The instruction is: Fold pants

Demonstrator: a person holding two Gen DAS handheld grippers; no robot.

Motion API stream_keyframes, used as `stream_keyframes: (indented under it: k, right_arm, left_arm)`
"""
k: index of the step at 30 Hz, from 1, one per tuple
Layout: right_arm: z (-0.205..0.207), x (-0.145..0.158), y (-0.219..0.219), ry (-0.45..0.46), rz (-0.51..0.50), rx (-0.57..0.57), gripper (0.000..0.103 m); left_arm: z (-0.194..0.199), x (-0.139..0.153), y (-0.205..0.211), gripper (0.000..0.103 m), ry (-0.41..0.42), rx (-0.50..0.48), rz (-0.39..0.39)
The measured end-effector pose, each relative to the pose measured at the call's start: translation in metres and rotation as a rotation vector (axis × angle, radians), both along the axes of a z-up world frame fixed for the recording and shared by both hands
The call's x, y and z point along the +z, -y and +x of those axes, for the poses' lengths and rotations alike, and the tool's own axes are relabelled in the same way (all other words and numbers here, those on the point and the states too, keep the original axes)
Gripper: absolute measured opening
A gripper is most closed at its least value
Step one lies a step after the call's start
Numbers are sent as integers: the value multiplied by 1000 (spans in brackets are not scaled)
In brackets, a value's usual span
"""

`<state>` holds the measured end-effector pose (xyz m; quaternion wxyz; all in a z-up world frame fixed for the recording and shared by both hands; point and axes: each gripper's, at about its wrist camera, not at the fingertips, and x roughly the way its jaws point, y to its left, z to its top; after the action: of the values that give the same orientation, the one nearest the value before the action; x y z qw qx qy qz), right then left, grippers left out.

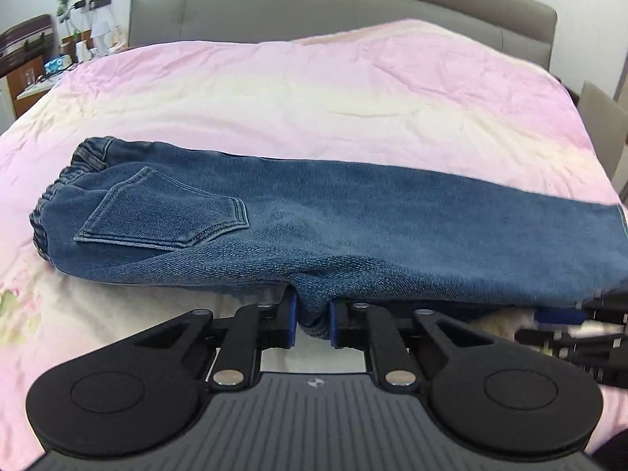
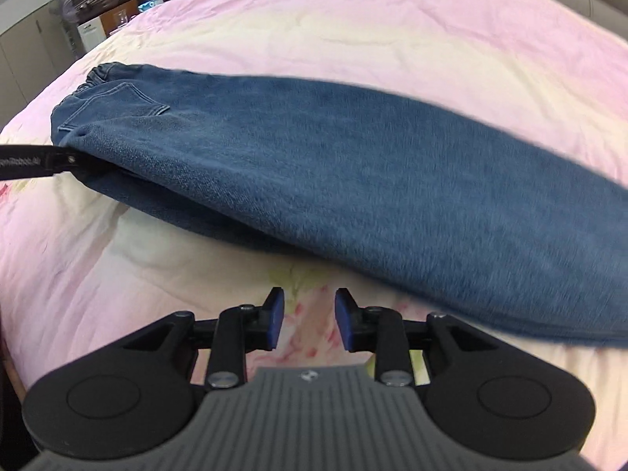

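Pinching a bunched fold of denim at the near edge, the left gripper (image 1: 313, 320) has its blue pads closed on the pants (image 1: 314, 216) around the crotch seam, where the cloth puckers between the jaws. The right gripper (image 2: 310, 320) hangs just short of the leg edge with its fingers spread and nothing between them, only the floral bedspread (image 2: 157, 267) below.

Beyond the tools, the pants lie lengthwise across the bed, already doubled leg over leg, back pocket (image 1: 165, 212) facing up. The elastic waistband (image 1: 59, 188) sits at the left end; the hem runs off to the right, blurred in the right wrist view.

This looks like thick, soft knit denim: fairly weighty, limp, not slippery, likely to sag between grips and hold a crease loosely. A sound hold for the next fold would probably be the stacked hems with one tool and the waistband or crotch edge with the other, catching both layers.

Farther back are the padded headboard (image 1: 314, 8) and a cluttered nightstand (image 1: 35, 74).
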<state>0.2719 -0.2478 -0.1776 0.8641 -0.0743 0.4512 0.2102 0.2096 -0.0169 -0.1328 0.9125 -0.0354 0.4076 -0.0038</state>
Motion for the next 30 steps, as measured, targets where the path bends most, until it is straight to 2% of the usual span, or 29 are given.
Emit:
stream_keyframes:
  k: [3,7,9,13,15,16,17,18,21,24,28,30]
  right_arm:
    - [11,11,1,24,-27,21,33]
    - [34,7,-2,3,-57,28,32]
    - [42,0,-5,-25,-75,31,32]
    - [50,-10,-10,-41,-105,48,33]
    - [47,-8,-7,-39,-111,57,35]
    - [44,-6,-7,-35,-118,62,37]
    - [39,-4,-7,-29,-126,69,38]
    - [36,-2,-4,-22,-132,76,40]
    - [19,2,11,-1,-148,76,41]
    - [8,4,30,14,-153,66,41]
    - [-3,5,51,23,-153,77,41]
    - [-9,4,57,32,-158,99,41]
  left_arm:
    - [7,-17,0,15,-103,-25,15]
    - [20,-62,-13,16,-291,-26,-64]
    - [24,-71,-15,16,-341,-21,-91]
    - [21,-70,-9,16,-352,-37,-60]
    - [18,-70,-11,16,-353,-31,-70]
    - [16,-69,-11,12,-357,-27,-74]
    - [14,-69,-11,0,-375,-21,-72]
    - [11,-71,-12,0,-389,-15,-65]
    - [-1,-66,-13,0,-356,-24,-39]
    - [-12,-53,-5,0,-292,-96,-30]
    - [-26,-41,19,7,-193,-257,4]
    - [-27,-42,34,8,-170,-334,29]
